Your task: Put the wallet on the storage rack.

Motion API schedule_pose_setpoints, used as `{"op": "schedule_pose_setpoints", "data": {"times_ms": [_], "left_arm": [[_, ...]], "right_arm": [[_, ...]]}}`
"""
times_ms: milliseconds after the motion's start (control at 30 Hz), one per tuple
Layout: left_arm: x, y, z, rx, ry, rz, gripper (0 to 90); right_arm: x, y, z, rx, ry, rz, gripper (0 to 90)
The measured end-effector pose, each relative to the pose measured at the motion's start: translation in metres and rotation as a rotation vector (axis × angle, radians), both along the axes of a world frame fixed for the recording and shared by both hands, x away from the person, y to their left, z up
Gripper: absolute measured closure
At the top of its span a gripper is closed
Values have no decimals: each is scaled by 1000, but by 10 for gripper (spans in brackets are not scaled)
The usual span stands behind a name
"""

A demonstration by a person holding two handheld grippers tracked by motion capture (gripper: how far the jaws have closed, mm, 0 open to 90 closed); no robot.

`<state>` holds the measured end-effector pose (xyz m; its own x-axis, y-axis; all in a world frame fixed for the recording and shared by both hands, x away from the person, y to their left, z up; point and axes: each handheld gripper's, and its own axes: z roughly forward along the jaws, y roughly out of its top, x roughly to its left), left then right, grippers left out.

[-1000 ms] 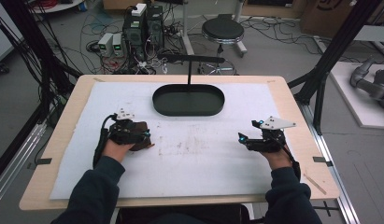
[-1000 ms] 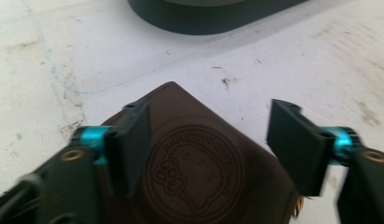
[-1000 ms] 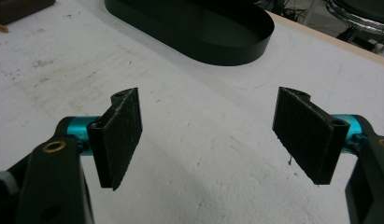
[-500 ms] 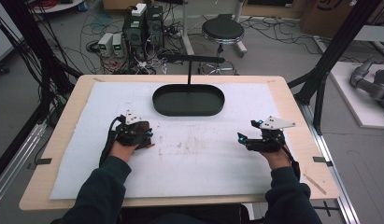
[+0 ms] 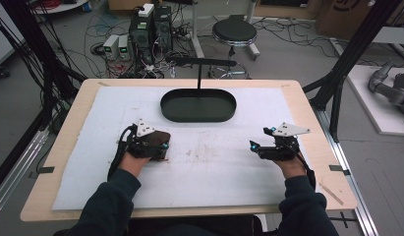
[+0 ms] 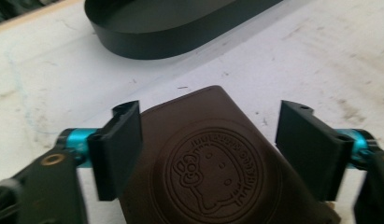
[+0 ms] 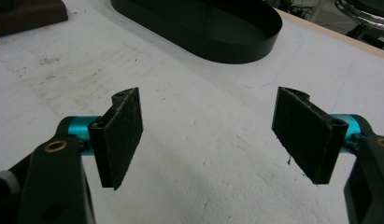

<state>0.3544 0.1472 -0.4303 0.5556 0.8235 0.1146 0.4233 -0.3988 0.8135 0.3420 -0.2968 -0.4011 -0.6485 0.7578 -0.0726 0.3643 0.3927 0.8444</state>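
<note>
A brown leather pouch with a round embossed emblem lies flat on the white mat, left of the middle. My left gripper straddles it and its jaws have just been opening. The pouch sits between them: the left pad is at its edge and the right pad stands clear. From above, the left gripper covers most of the pouch. My right gripper rests on the mat at the right. Its jaws stand wide apart with nothing between them. The pouch also lies far off in the right gripper view.
A black oval tray lies at the back centre of the mat, its wall near in both gripper views. A black T-shaped stand rises behind it. The wooden table edge frames the mat.
My left gripper has shifted slightly to the right and turned, and the brown pouch now shows at its front. The right hand has stayed where it was.
</note>
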Motion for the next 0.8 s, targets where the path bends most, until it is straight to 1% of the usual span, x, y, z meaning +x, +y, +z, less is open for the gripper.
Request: {"op": "schedule_pose_setpoints", "data": {"times_ms": [33, 67, 100, 133, 200, 300, 333, 367, 400, 467, 500, 533, 567, 600, 667, 700, 733, 767, 800], "left_arm": [[0, 0, 0, 0, 0, 0, 196], [1, -5, -7, 11, 37, 26, 193], [1, -5, -7, 11, 37, 26, 174], [-1, -9, -11, 42, 19, 21, 152], [0, -10, -11, 59, 16, 18, 139], [1, -8, -11, 55, 13, 21, 160], [1, -6, -10, 33, 16, 31, 181], [1, -6, -10, 33, 16, 31, 215], [3, 1, -8, -16, 34, 37, 233], [4, 7, -7, -76, 55, 39, 269], [4, 7, -7, -76, 55, 39, 296], [5, 15, -5, -150, 77, 37, 333], [5, 15, -5, -150, 77, 37, 340], [7, 24, -4, -233, 101, 37, 357], [9, 32, -3, -302, 120, 35, 388], [9, 32, -3, -302, 120, 35, 417], [9, 36, -2, -332, 126, 37, 417], [10, 40, -1, -359, 133, 31, 471], [10, 41, -1, -365, 136, 29, 479]], "right_arm": [[0, 0, 0, -4, 0, 2, 251], [0, 1, 0, -5, 0, 3, 251], [-1, 1, 0, -2, 1, 3, 251], [-1, 1, 0, -5, -4, 1, 252], [-1, 1, 0, 1, -1, -3, 252], [-1, 0, 0, 2, 1, -3, 252], [0, 0, 0, -1, -1, -2, 252], [0, 0, 0, -1, -1, -2, 252], [0, 0, 0, 1, 1, -3, 252], [0, -1, 0, 5, -3, -6, 252], [-1, -1, 1, 8, 1, -7, 252], [-1, -1, 1, 7, -2, -7, 252], [-1, -1, 1, 7, -2, -7, 252], [0, -1, 1, 6, -3, -6, 252], [-1, -1, 1, 6, 1, -6, 252], [-1, -1, 1, 6, 1, -6, 252], [-1, -1, 1, 6, 2, -7, 253], [-1, -1, 1, 5, 3, -6, 253], [-1, -1, 1, 4, 2, -6, 253]]}}
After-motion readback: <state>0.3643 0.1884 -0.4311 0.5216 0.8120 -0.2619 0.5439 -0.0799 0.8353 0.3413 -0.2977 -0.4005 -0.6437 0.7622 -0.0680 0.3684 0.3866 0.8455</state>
